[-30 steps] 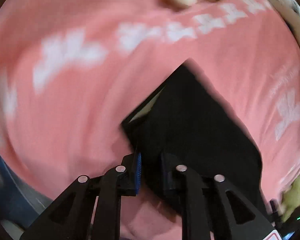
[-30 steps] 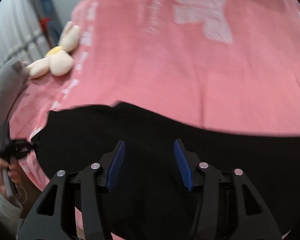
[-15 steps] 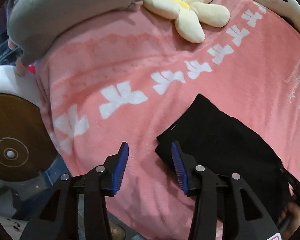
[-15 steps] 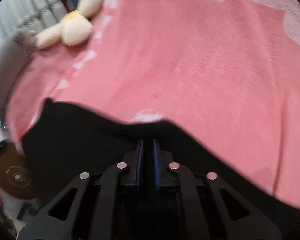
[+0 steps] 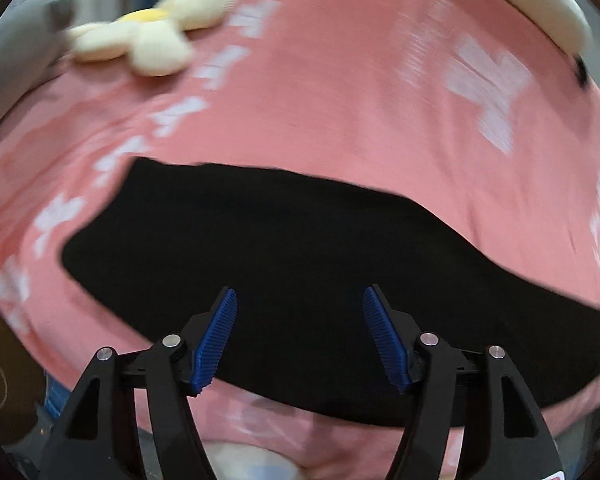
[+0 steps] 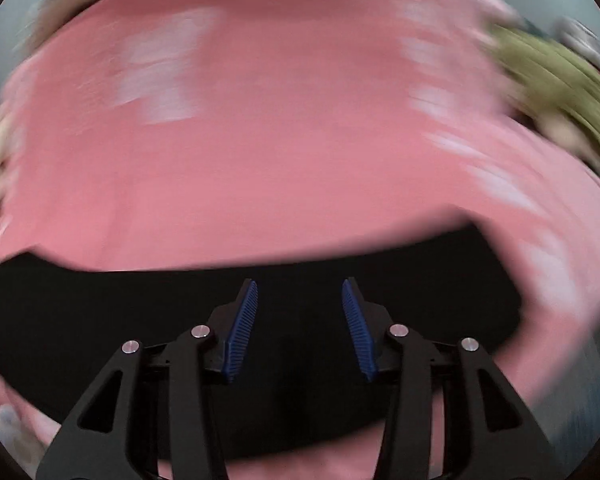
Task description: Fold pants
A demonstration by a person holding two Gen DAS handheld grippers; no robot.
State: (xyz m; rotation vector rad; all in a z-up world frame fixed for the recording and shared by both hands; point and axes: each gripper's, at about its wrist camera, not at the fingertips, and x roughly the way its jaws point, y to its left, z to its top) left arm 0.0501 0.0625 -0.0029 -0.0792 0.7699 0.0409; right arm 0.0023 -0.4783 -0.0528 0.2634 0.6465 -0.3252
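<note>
One black pants (image 5: 300, 248) strip — flat, long — on pink blanket (image 5: 340, 100).

Bed surface: pink blanket (image 5: 340, 92) with white motifs. On it lay black pants (image 5: 284, 256), flat; a cream plush toy (image 5: 152, 40); an olive-green plush (image 6: 560, 92), blurred.

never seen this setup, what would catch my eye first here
The black pants lying in a long dark strip across the pink blanket, filling the lower half of both views. Next, a cream plush toy at the blanket's far left, and blue-padded open grippers over the pants.
</note>
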